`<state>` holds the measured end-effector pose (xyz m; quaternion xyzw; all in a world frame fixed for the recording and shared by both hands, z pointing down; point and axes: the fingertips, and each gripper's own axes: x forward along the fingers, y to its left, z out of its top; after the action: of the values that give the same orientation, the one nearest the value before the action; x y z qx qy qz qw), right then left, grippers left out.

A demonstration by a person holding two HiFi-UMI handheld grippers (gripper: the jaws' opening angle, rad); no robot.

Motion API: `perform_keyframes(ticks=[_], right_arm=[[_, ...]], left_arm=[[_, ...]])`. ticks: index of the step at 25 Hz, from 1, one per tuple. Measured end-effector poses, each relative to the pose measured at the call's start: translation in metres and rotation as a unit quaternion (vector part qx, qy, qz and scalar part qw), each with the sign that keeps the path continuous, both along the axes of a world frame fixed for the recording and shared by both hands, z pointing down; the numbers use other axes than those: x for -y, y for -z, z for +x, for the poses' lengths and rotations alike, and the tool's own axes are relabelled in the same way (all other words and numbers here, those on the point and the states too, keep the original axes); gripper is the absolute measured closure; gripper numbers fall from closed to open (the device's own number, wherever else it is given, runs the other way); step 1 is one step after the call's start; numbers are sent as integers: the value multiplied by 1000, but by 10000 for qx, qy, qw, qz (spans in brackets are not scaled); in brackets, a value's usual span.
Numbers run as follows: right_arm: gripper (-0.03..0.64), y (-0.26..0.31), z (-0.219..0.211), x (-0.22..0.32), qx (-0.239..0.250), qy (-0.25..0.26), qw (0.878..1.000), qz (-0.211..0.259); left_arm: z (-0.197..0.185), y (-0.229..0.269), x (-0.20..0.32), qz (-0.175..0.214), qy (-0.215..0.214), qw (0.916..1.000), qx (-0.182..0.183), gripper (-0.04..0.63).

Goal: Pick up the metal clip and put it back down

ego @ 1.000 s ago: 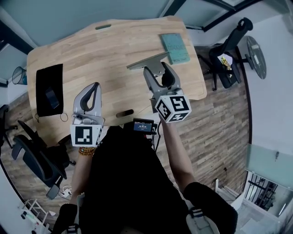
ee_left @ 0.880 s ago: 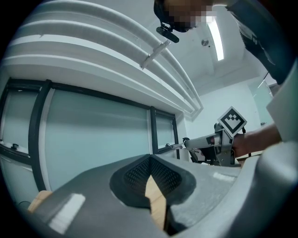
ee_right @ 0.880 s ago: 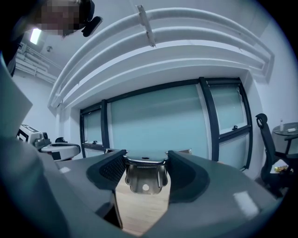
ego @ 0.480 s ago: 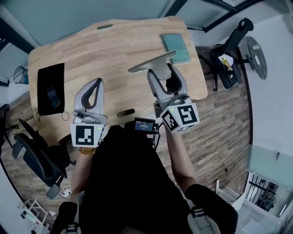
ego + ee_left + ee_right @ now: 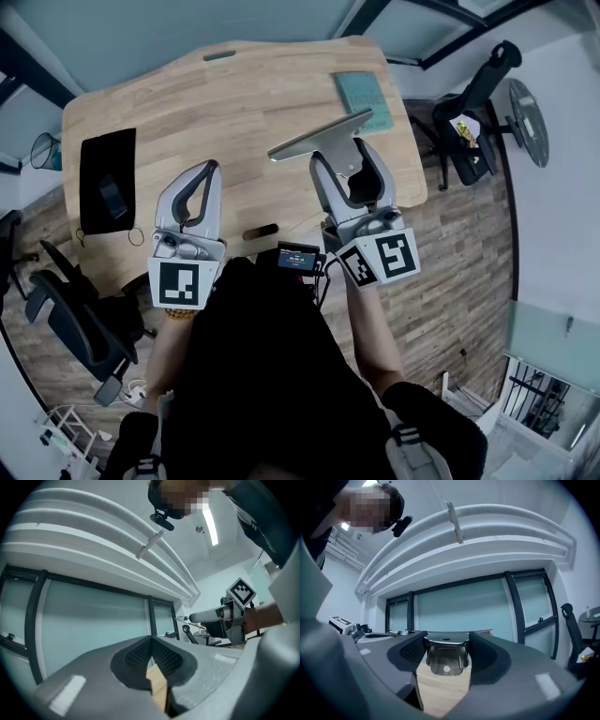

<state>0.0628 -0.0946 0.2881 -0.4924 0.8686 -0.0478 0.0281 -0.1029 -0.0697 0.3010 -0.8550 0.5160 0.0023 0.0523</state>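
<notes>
My right gripper (image 5: 344, 155) is shut on the metal clip (image 5: 314, 136), a steel clamp with a long flat bar across its top. It holds the clip in the air above the right part of the wooden table (image 5: 234, 94). In the right gripper view the clip's folded steel body (image 5: 446, 660) sits squeezed between the two dark pads of the right gripper (image 5: 446, 644), with wood below it. My left gripper (image 5: 210, 169) hovers over the table's near edge, its tips together and nothing between them. In the left gripper view its jaws (image 5: 151, 641) meet.
A black pouch (image 5: 106, 178) lies at the table's left end and a teal pad (image 5: 364, 94) at its far right corner. A small dark object (image 5: 260, 231) rests near the front edge. Office chairs stand at the right (image 5: 473, 94) and lower left (image 5: 75, 319).
Both grippers have risen toward the camera. The right one rose more and carried the clip up with it, drifting slightly right. Neither grip has changed.
</notes>
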Motion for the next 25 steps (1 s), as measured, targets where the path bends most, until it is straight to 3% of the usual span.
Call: perform_keyframes(ticks=[11, 25], right_arm=[[311, 27, -2, -11, -30, -26, 9994, 346], [311, 18, -1, -10, -84, -31, 9996, 273]], left_arm=[[2, -1, -2, -57, 2, 10000, 19, 594], [6, -1, -9, -45, -26, 10000, 52, 594]])
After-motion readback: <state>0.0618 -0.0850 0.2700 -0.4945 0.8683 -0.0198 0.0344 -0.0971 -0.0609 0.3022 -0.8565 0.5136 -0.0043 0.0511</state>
